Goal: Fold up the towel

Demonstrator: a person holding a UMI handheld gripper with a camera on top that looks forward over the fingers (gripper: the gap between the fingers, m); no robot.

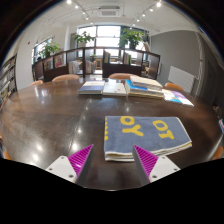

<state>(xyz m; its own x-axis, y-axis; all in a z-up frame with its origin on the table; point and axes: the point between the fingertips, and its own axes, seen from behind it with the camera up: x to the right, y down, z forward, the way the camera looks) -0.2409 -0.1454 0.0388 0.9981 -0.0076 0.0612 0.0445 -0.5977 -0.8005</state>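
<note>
A grey-blue towel point(146, 134) with yellow letters lies folded in a neat rectangle on the dark wooden table point(50, 120), just ahead of my fingers and a little to the right. Its layered near edge shows between the fingertips. My gripper point(113, 160) is open and empty, held just above the table. The left pink pad point(80, 159) and the right pink pad point(146, 160) stand wide apart. The right pad sits over the towel's near edge, the left pad over bare table.
Books and magazines point(122, 88) lie across the far side of the table. Chairs point(66, 77) stand behind it, then a low shelf point(70, 60), potted plants point(132, 38) and bright windows.
</note>
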